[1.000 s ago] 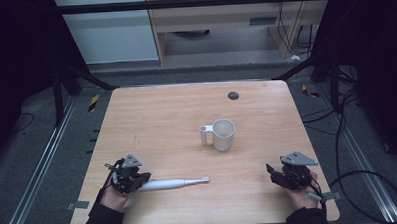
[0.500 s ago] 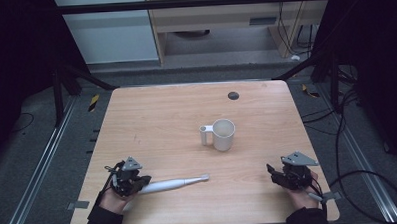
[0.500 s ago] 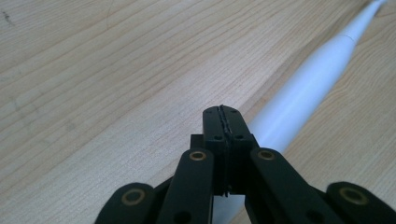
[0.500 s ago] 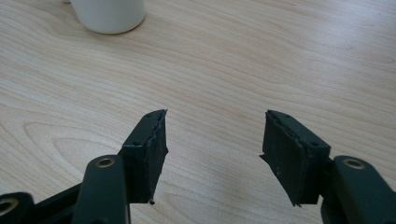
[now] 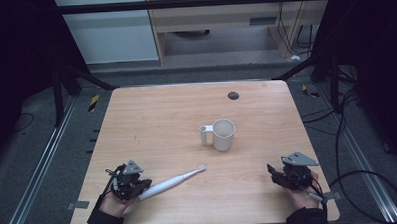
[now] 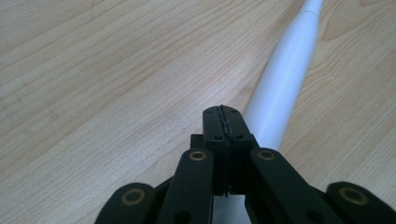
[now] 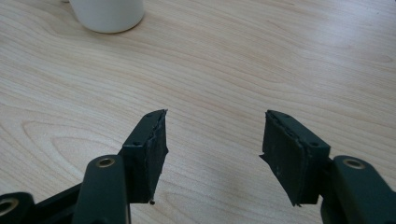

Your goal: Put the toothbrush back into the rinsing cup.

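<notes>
A white electric toothbrush lies slanted on the wooden table, head toward the mug. Its handle end runs under my left gripper at the front left. In the left gripper view that gripper is shut, pads pressed together with nothing between the tips, and the toothbrush handle passes just beneath and to the right of them. A white mug stands upright right of centre, handle to the left. My right gripper rests open at the front right, its jaws wide apart over bare wood, with the mug's base far ahead.
A small dark round spot sits near the table's far edge. Black frame posts and cables flank the table on both sides. Bare wood stretches between the mug and both grippers.
The toothbrush has swung from lying nearly level to slanting, its head now farther from the front edge. Both hands stay in about the same places.
</notes>
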A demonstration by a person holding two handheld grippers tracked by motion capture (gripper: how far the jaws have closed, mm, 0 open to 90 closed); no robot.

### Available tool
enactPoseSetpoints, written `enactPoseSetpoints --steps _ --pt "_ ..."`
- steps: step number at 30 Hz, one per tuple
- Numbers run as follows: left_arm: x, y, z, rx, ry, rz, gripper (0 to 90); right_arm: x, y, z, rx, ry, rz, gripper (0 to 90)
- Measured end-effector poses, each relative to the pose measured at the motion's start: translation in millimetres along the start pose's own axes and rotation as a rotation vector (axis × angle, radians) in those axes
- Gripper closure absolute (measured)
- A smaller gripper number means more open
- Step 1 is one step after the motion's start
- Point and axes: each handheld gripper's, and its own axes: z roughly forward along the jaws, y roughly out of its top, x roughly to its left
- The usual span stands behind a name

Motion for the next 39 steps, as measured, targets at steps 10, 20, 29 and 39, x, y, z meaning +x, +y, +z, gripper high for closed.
enactPoseSetpoints --steps 10,20,29,39 --pt "-4.5 -2.8 -2.1 0.002 -0.009 0.007 88.7 -0.2 -0.1 0.1 0.0 -0.003 -0.003 40.0" --pt "-9.5 -5.0 -2.4 0.008 -0.018 0.011 88.7 -0.1 -0.2 0.1 0.001 -0.003 -0.003 40.1" --pt "-5.3 2.7 -8.5 -0.015 0.011 -0.001 76.5 -0.8 0.3 -0.4 0.0 -0.007 0.003 40.1" --pt "-0.3 31.7 -24.3 -0.054 0.053 0.008 48.5 -3.0 1.5 -0.4 -0.006 -0.014 0.001 39.8"
